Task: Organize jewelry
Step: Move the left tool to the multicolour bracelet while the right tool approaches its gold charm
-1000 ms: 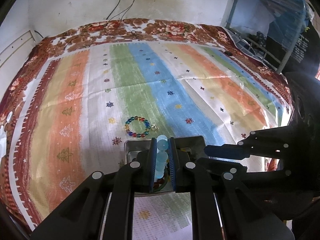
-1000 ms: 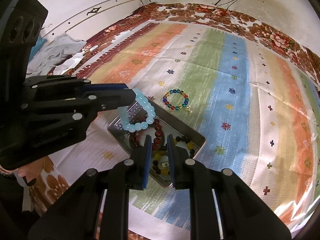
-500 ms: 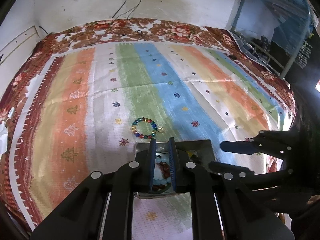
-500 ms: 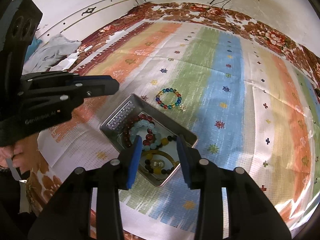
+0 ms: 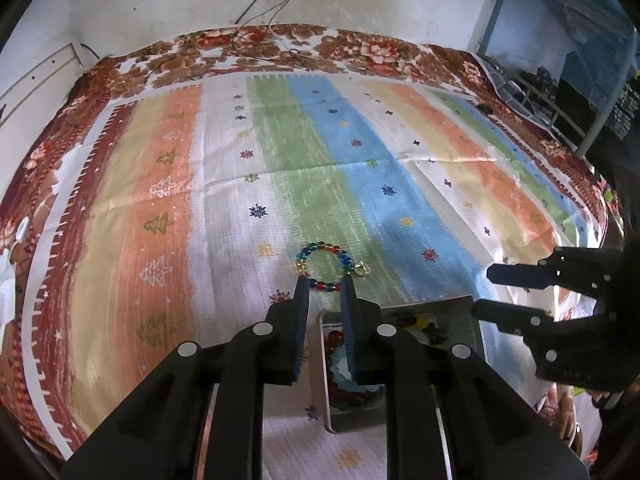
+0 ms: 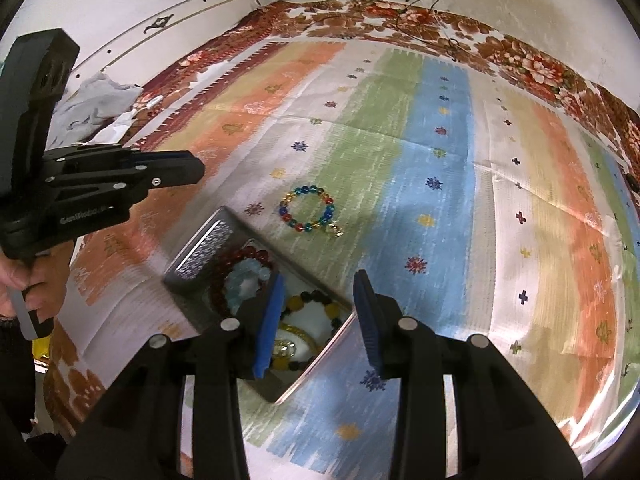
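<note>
Multicoloured glass-bead bracelet lies on the striped cloth just beyond the metal tray. Your left gripper is opening, empty; your right gripper hovers parted, empty, over the tray.

Two grippers, one tray, five bracelets.
</note>
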Tool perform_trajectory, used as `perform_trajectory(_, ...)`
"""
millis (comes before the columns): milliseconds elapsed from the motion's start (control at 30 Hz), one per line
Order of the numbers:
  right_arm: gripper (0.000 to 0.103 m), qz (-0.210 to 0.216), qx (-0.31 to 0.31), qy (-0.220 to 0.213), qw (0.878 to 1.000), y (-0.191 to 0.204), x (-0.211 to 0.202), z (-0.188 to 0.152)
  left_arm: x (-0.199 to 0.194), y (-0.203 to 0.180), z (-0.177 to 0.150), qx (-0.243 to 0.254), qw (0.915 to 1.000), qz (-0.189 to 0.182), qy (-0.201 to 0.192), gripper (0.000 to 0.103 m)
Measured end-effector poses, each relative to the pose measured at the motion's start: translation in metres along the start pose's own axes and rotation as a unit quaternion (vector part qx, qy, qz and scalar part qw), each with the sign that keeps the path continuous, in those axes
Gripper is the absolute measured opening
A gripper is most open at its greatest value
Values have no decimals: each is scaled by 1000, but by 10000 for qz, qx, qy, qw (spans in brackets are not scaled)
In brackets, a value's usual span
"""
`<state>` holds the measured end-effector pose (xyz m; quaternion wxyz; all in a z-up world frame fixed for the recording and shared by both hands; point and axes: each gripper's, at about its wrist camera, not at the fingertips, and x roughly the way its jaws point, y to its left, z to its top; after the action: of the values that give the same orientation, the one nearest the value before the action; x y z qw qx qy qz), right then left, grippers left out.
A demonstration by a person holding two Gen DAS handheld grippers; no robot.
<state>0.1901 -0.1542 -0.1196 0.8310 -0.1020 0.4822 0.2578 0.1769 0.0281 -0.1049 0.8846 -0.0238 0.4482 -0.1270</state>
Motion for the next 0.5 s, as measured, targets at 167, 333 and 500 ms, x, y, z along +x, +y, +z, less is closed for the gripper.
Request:
perform_trajectory(167, 38, -39, -44, 110, 9999, -9, 10, 11, 8, 10, 7, -54, 10000, -22, 53, 15)
perform_trajectory(333, 40, -38, -152, 283, 9995, -20, 23, 23, 18, 11, 15, 14, 9995, -262, 185, 19)
perform_trajectory(500, 40, 91, -130, 385, 9991, -33, 36, 35, 31, 13, 21, 185, 9994, -32, 302, 25)
